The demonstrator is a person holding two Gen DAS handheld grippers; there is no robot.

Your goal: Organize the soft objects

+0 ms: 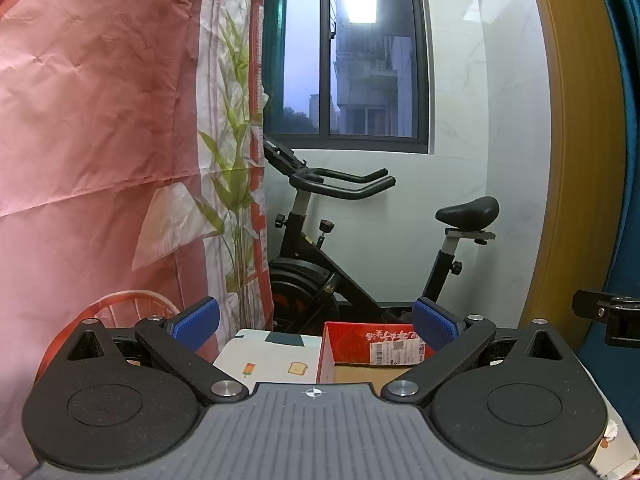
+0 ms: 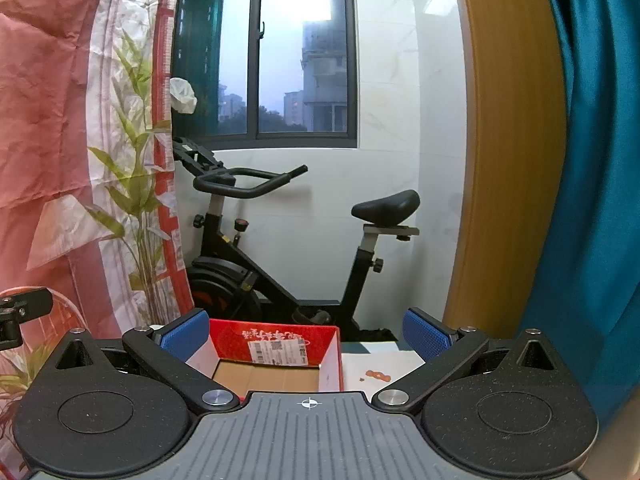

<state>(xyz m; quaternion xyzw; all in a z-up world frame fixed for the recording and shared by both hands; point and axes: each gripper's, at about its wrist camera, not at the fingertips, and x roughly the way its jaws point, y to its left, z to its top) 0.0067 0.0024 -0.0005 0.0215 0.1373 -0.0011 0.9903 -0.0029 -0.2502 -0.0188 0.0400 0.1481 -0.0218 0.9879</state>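
A creased pink paper-like sheet [image 1: 92, 120] is hanging along the left, its surface crumpled, with a white panel printed with green leaves [image 1: 232, 152] beside it. A black exercise bike [image 1: 360, 248] is standing against a glossy white tiled wall under a dark-framed window [image 1: 344, 52]. A wooden door frame [image 1: 576, 140] and smooth teal curtain [image 2: 592, 160] are closing off the right.

The left gripper [image 1: 316, 324] is holding its jaws fully apart, ribbed blue pads [image 1: 198, 318] gripping nothing. Beyond it, a white cloth-covered table surface with small printed pictures [image 1: 272, 364] is carrying a red cardboard box [image 1: 368, 344], open-topped, brown inside, labelled; what it holds cannot be told. The right gripper [image 2: 306, 334] is likewise standing wide and empty before the same box. No soft object is showing in either view.
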